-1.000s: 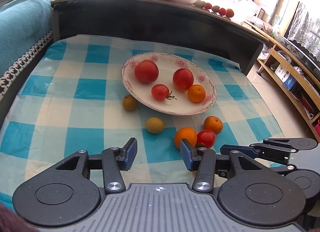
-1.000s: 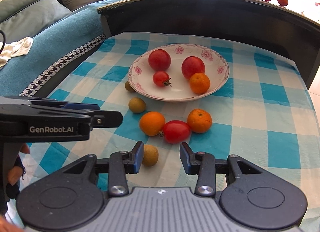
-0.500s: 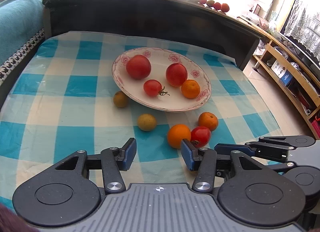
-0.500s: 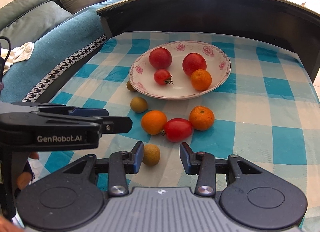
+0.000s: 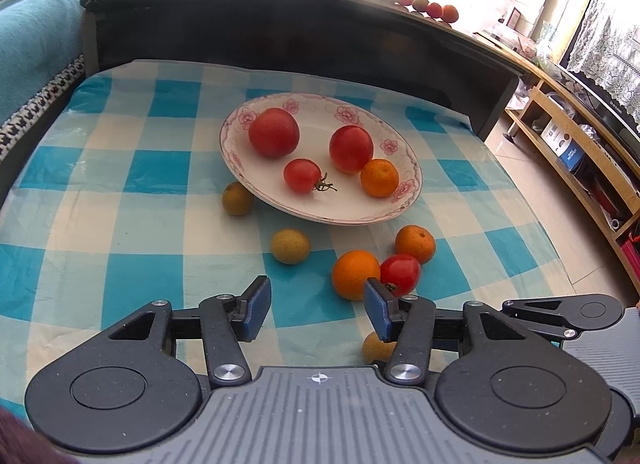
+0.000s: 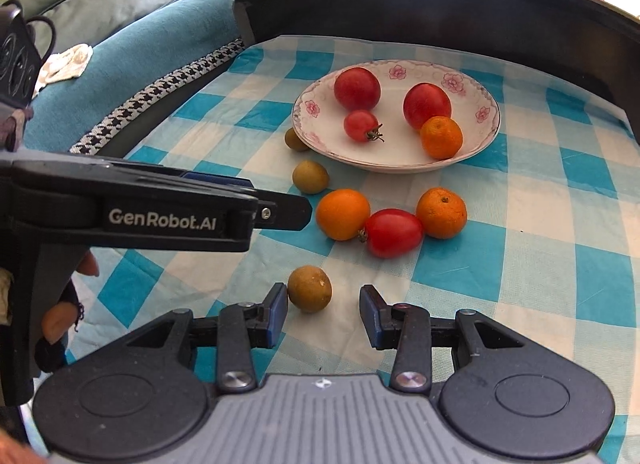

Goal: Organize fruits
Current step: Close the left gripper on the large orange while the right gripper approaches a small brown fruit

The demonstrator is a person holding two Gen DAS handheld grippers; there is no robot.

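A white floral plate (image 5: 400,200) (image 6: 480,140) on the checked cloth holds three tomatoes and one mandarin (image 5: 379,178). In front of it lie an orange (image 5: 355,273) (image 6: 343,214), a red tomato (image 5: 401,273) (image 6: 393,232) and a mandarin (image 5: 415,243) (image 6: 441,212), touching one another. Three small yellow-green fruits lie loose: one by the plate's rim (image 5: 237,198), one nearer (image 5: 290,245), one (image 6: 309,288) just ahead of my right gripper (image 6: 323,316), nearer its left finger. Both grippers are open and empty. My left gripper (image 5: 318,310) hovers over the cloth before the orange.
A dark raised table edge (image 5: 280,24) stands behind the cloth, with more fruit in bags on top. A teal sofa (image 6: 120,48) is at the left. Wooden shelves (image 5: 580,152) are at the right. The left gripper body (image 6: 140,212) shows in the right wrist view.
Both grippers have moved forward a little toward the fruit. The small yellow-green fruit now lies closer to the right gripper's fingertips. No fruit has moved.
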